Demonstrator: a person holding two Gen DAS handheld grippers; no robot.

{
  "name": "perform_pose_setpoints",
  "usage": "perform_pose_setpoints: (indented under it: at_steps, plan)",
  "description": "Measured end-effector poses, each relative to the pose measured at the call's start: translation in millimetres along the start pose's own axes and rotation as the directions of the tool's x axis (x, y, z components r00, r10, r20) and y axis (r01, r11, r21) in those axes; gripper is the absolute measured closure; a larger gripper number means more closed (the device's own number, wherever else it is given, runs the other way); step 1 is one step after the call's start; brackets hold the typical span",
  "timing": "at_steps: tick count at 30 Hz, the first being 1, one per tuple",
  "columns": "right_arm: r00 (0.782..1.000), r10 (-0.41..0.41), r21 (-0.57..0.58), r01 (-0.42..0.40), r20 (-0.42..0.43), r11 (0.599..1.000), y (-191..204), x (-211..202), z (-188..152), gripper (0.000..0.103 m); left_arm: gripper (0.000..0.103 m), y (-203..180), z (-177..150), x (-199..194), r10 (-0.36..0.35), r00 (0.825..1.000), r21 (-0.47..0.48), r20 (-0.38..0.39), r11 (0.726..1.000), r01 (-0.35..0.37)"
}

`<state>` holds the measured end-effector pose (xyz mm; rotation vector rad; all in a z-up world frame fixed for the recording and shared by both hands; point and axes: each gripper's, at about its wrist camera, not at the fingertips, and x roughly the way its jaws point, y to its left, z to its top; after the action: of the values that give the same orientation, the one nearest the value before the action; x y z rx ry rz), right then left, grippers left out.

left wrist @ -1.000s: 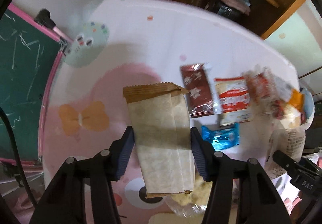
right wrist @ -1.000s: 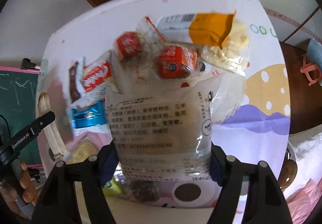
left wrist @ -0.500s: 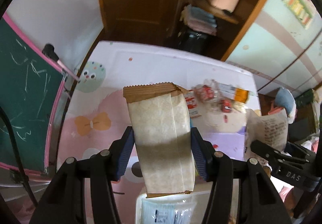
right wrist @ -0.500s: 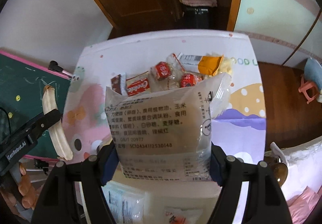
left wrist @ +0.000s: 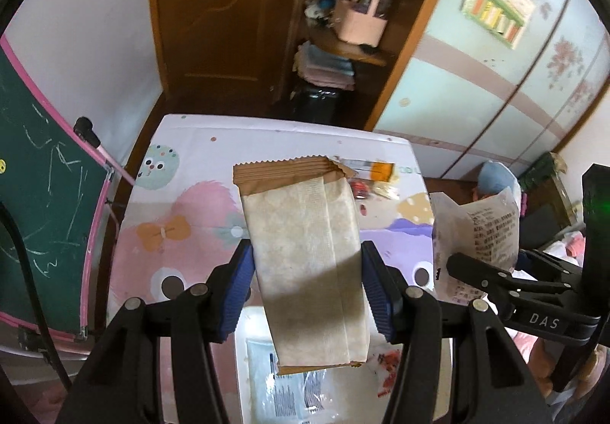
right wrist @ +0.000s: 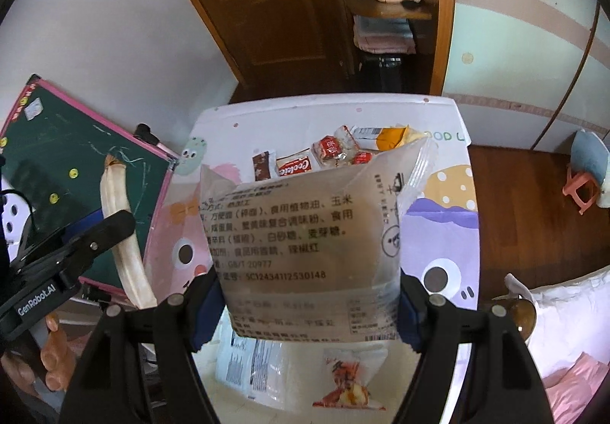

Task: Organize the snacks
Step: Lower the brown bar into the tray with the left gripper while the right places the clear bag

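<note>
Item: tan snack packet, light, crinkly film, clamped mid-sides by left gripper.
Item: clear printed bag, soft, probably crushable contents, pinched at lower edges by right gripper.

A tan packet with brown ends, a clear packet with black print, blue fingers, a pink and purple cartoon bench.

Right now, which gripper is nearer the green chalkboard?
Left. The left gripper, shut on the brown packet, is next to the green chalkboard. The right gripper, holding the clear bag, sits farther over, with the left gripper between them.
</note>
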<state>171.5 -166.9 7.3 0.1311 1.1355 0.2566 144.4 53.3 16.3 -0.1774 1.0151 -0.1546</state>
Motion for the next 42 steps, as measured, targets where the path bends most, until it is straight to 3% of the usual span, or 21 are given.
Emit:
perform_pose_setpoints:
  at_steps: [11,20,29,33,42]
  plan:
    - [0.997,0.011,-0.055,-0.007,0.077,0.998,13,-47,-55,0.029,0.049,-28,-50,-45,-0.034,0.998,0.098,0.051,0.995,0.029]
    - [0.995,-0.057,-0.101,0.066,0.083,0.993,25,-41,-103,0.029,0.049,-42,-99,-37,0.022,0.999,0.164,0.039,0.986,-0.028]
    - [0.992,-0.104,-0.051,0.101,-0.065,0.994,10,10,-144,0.028,0.048,-36,-140,5,0.033,0.997,0.155,-0.07,0.988,-0.022]
    - [0.987,-0.086,-0.026,0.083,-0.138,0.996,8,30,-159,0.028,0.048,-32,-154,26,0.031,0.99,0.132,-0.137,0.991,-0.013]
    - [0.98,-0.077,-0.036,0.072,-0.181,0.997,14,40,-173,0.027,0.048,-29,-168,46,0.054,0.979,0.14,-0.198,0.99,-0.027]
